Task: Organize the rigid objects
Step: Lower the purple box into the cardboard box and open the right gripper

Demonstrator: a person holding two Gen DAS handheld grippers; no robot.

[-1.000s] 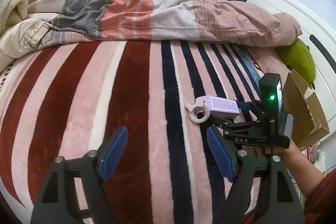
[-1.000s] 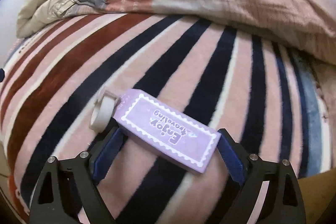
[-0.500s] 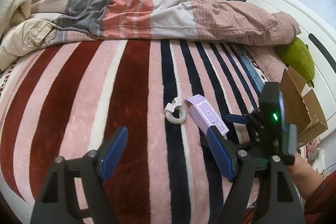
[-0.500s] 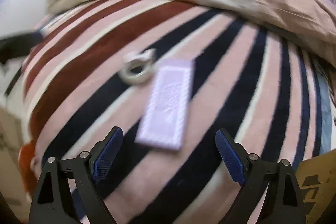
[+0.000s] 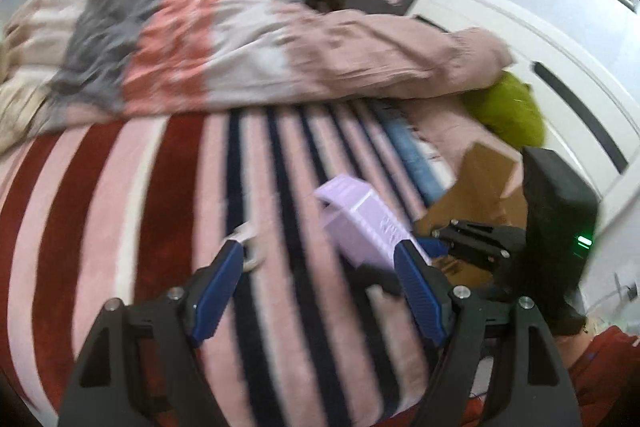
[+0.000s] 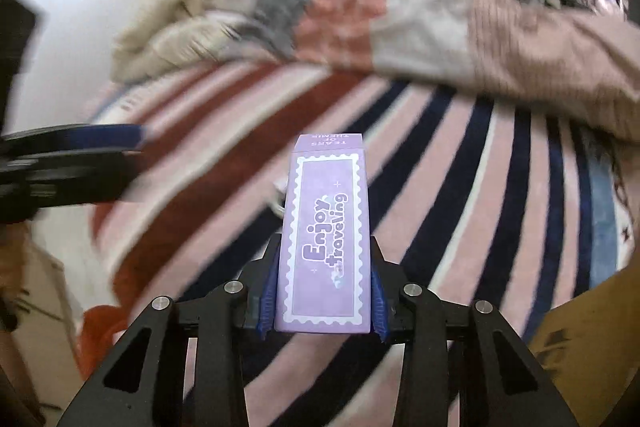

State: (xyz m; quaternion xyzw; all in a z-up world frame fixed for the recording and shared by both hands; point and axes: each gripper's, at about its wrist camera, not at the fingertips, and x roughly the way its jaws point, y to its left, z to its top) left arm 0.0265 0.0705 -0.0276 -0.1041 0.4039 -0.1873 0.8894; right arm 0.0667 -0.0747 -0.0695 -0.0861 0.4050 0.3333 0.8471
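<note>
My right gripper [image 6: 323, 301] is shut on a purple "Enjoy traveling" box [image 6: 326, 239], clamped by its long sides and lifted above the striped blanket [image 6: 460, 187]. In the left wrist view the same box [image 5: 366, 227] hangs in the right gripper [image 5: 436, 251], tilted, near a cardboard box [image 5: 476, 195]. My left gripper [image 5: 320, 291] is open and empty over the blanket. A small white tape ring [image 5: 250, 247] lies just past its left fingertip; a bit of the ring [image 6: 278, 199] shows behind the purple box.
A rumpled pink-grey quilt [image 5: 240, 47] lies across the far side of the bed. A green plush [image 5: 508, 107] sits by the white headboard [image 5: 560, 75]. The open cardboard box stands at the bed's right edge [image 6: 588, 355].
The right gripper closed on the purple box and lifted it off the blanket, turning it lengthwise. The left gripper moved forward toward the tape ring. Both views are motion-blurred.
</note>
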